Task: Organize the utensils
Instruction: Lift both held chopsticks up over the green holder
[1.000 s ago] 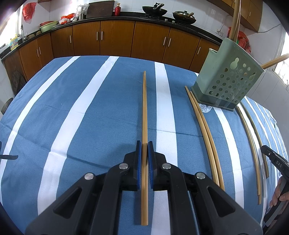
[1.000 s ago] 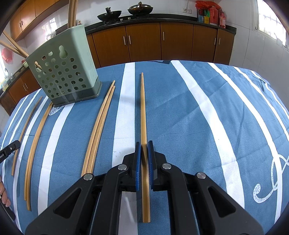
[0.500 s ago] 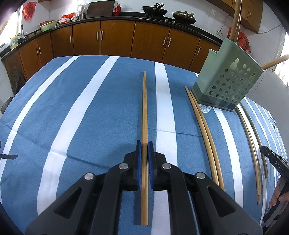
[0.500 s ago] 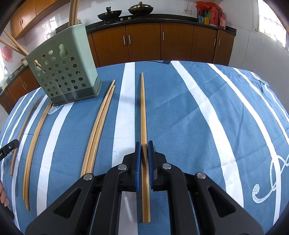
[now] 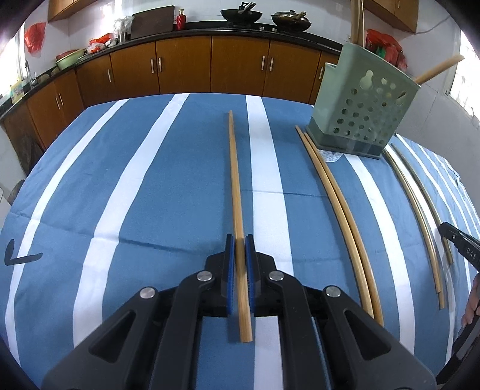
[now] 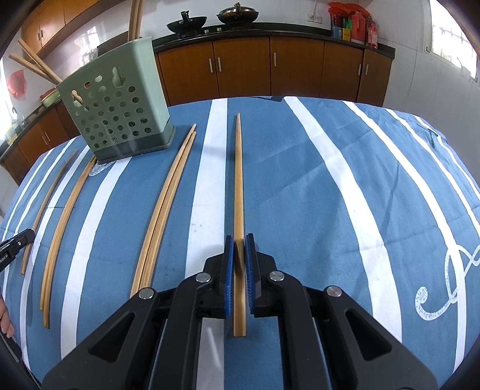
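While each tongs pinches one chopstick, left tongs (image 5: 238, 255) and right tongs (image 6: 239, 255), both centre frame, lift tips clear of the bench (image 5: 150, 195), then steer toward the green holder (image 5: 363, 117), upper right.

Both grippers closed, pitched downward.
Left gripper (image 5: 239, 249) and right gripper (image 6: 239, 249): blue pads clamped, each on a thin stick.

We cannot tell whether the chopstick (image 5: 237, 192) between the left gripper (image 5: 240, 249) pads rests on the cloth. Beside the green holder (image 5: 364, 111), the chopsticks (image 5: 357, 18) standing in it are cut off by the top edge. A hand (image 5: 471, 300) shows only fingertips.
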{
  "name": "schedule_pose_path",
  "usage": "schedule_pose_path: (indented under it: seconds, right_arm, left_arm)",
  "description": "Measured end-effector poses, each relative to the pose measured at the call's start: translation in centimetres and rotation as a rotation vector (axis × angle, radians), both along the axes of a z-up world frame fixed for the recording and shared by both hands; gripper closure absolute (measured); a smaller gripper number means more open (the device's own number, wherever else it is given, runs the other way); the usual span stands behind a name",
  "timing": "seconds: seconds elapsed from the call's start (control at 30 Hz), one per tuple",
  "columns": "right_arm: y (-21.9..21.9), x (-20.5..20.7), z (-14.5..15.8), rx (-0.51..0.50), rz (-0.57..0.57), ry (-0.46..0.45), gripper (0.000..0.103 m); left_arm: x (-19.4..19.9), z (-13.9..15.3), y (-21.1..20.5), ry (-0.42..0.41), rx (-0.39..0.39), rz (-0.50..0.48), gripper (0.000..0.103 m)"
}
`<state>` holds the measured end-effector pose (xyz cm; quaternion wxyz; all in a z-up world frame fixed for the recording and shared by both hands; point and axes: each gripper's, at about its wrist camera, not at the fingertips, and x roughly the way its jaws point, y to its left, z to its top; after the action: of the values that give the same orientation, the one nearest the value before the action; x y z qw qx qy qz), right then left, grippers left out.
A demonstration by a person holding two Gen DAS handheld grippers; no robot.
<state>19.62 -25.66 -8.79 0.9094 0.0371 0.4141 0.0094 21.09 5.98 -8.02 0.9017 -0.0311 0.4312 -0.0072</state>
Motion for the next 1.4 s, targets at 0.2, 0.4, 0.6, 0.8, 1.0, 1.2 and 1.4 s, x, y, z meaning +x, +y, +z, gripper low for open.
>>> schedule_pose_path:
  seconds: [0.2,0.4,0.6,0.8,1.0,1.2,1.4]
  right_arm:
    - [-0.7,-0.4,1.6,0.025,-0.011,-0.051,0.095]
    - [-1.4,-1.4,6.0,0.050,-0.031,-0.200,0.095]
    - [-1.8,-2.5,10.0,0.072,-0.040,-0.348,0.095]
    - [-1.8,-2.6,11.4,0.077,-0.041,-0.393,0.095]
    - [-1.6,-2.4,12.8,0.076,-0.037,-0.429,0.095]
    - [-1.2,-2.8,16.1,0.109,0.001,-0.503,0.095]
    - [-0.2,-3.8,20.3,0.163,0.068,-0.614,0.095]
  left_arm:
    - [-0.3,1.3,0.6,-0.023,-0.017,0.005,0.095]
    - [-1.2,6.2,1.5,-0.163,-0.057,0.026,0.095]
    - [-2.1,11.3,1.8,-0.317,-0.089,0.039,0.095]
    - [-1.7,13.3,1.6,-0.369,-0.085,0.029,0.095]
    - [-1.3,14.6,1.3,-0.390,-0.069,0.019,0.095]
    - [-1.4,17.6,0.8,-0.439,-0.097,-0.034,0.095]
    - [-2.2,21.6,-0.9,-0.510,-0.139,-0.104,0.095]
